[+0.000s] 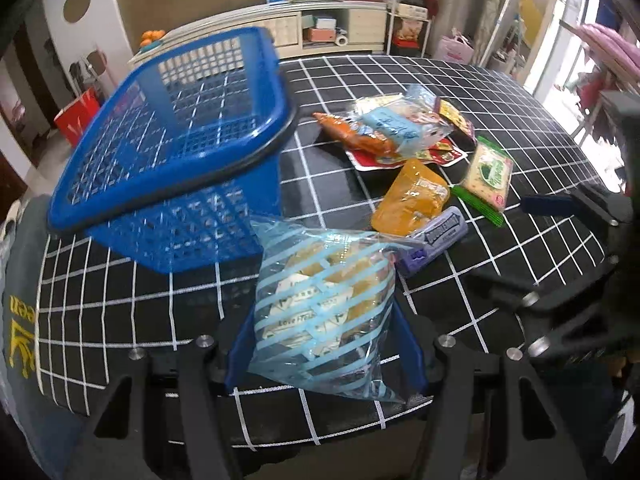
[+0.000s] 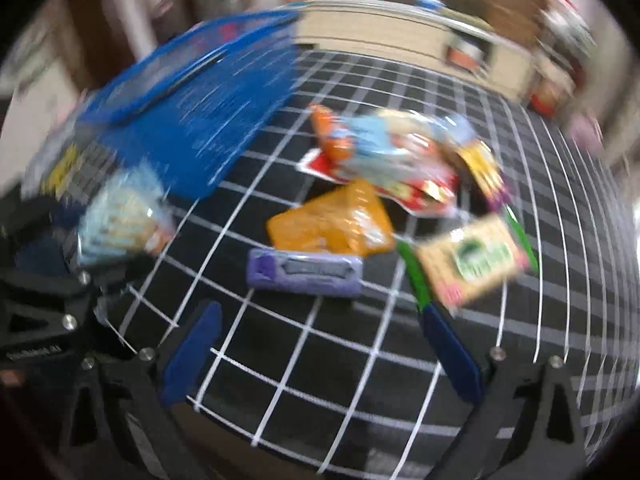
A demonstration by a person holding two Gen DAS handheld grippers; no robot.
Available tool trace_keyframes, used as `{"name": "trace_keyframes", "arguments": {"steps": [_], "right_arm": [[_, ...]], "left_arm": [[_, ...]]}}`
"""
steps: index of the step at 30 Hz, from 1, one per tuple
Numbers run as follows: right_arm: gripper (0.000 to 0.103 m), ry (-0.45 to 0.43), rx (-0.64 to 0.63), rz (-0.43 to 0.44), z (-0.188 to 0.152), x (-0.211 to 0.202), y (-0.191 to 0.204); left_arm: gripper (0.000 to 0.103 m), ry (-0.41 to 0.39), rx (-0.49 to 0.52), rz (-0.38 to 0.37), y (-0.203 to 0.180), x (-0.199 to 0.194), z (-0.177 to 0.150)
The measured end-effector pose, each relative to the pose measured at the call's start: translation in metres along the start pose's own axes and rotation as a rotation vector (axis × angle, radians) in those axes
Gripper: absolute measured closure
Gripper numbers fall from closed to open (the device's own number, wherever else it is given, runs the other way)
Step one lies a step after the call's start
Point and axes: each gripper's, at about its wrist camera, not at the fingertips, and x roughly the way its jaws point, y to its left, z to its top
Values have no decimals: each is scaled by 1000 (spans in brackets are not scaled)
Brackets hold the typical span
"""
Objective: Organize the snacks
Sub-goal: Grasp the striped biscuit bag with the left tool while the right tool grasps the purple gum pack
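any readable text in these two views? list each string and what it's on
"Love" plus further letters, only partly legible: on the small wrappers inside the blue-striped bag held in the left gripper.
Purple pack: block lettering, too blurred to read.
Green-and-cream packet: printed label, too small to read.
Yellow characters on the dark cloth at the left edge: cut off, unreadable.
Right wrist view: motion-blurred, nothing legible.
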Motion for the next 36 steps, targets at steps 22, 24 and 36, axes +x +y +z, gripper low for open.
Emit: {"name": "trace_keyframes", "arguments": {"steps": [22, 24, 36], "right_arm": [[58, 173, -330, 143, 34, 69, 3], [64, 162, -313, 151, 32, 66, 1], [69, 45, -121, 137, 21, 3, -7]], "left_arm": [[43, 78, -3, -15, 13, 32, -13], [43, 82, -4, -10, 14, 31, -14], [43, 19, 25, -32, 5, -14, -5]]}}
